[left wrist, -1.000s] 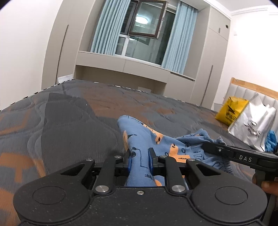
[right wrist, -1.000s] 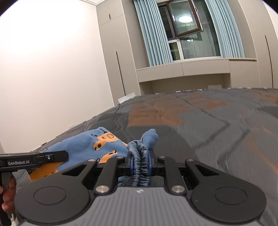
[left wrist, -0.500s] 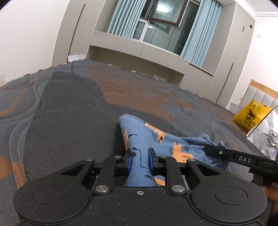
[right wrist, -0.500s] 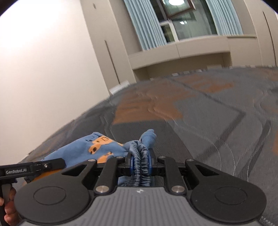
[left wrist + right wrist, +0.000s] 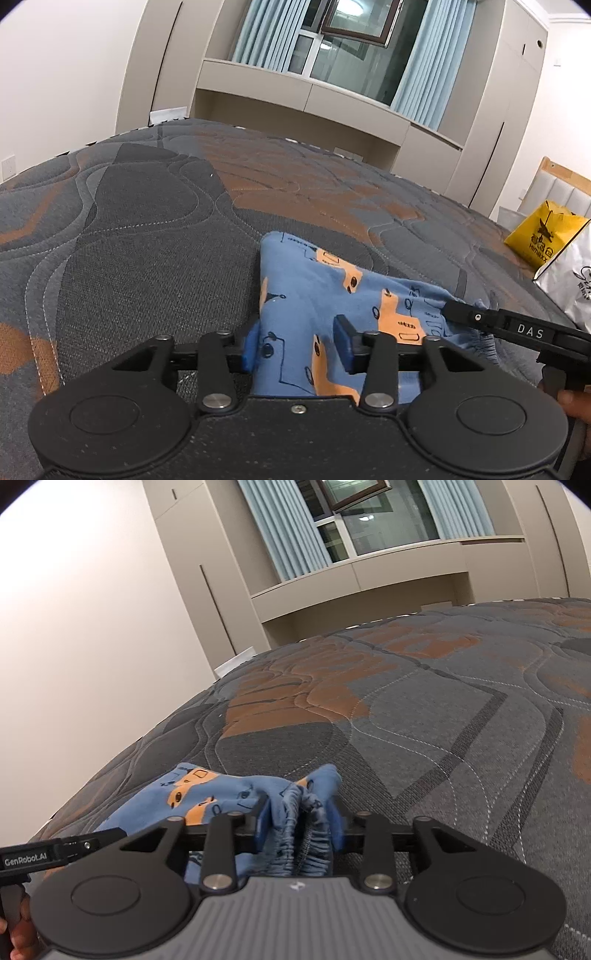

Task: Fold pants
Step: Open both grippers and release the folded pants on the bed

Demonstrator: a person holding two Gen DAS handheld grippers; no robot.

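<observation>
Small blue cotton pants (image 5: 314, 295) printed with orange vehicles lie bunched on a grey and orange quilted mattress (image 5: 147, 229). The left gripper (image 5: 295, 350) has just been opening; its blue pads stand apart, released, with a fold of cloth loose between them. The right gripper (image 5: 301, 823) has likewise just been opening, its pads slack around the gathered elastic waistband (image 5: 303, 812). A yellow plastic bag (image 5: 543, 240) sits at the bed's far right.

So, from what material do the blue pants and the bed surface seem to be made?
Pants: likely soft matte cotton knit; it drapes limply, with a gathered elastic waistband. Bed surface: quilted woven fabric, matte, with stitched curves and a visible coarse weave.
</observation>
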